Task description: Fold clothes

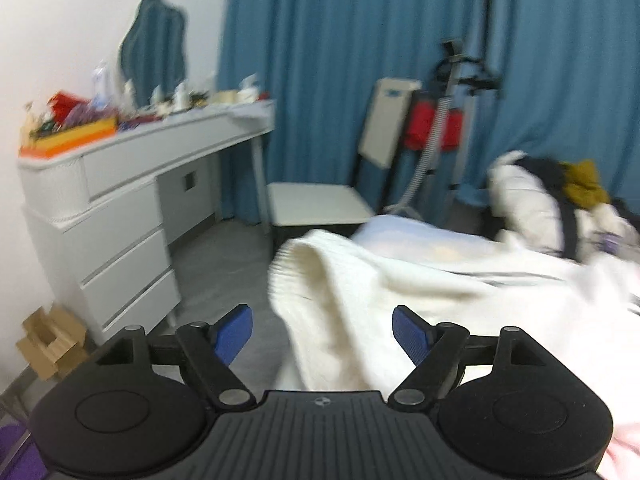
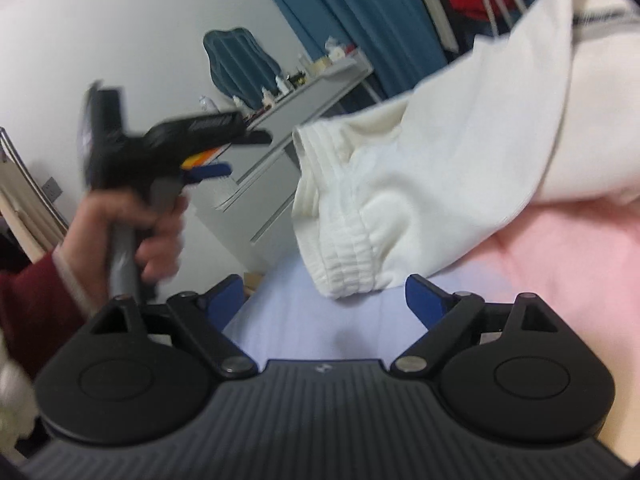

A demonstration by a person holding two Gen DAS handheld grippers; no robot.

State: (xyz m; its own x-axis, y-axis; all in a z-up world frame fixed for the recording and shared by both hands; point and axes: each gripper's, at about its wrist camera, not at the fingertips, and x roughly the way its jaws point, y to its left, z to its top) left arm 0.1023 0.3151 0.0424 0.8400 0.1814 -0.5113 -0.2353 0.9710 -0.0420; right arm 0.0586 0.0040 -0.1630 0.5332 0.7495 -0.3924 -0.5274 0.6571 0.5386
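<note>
White ribbed-cuff knit garment [image 1: 340, 280] lies on the bed, cuff overhanging the bed's left edge. White drawer desk [image 1: 120, 192] stands left against the wall; white chair [image 1: 320, 200] between desk and bed, before the blue curtain [image 1: 360, 40].

The left gripper [image 1: 322, 334] is spread wide, its blue pads [image 1: 410, 332] well apart with nothing clamped between them. The right gripper [image 2: 324, 300] is spread just as wide and holds nothing. In the right wrist view the left gripper [image 2: 214, 172] appears raised and motion-blurred, its handle clasped by the person's left hand [image 2: 136, 232], with a dark red sleeve [image 2: 32, 300] covering the forearm
</note>
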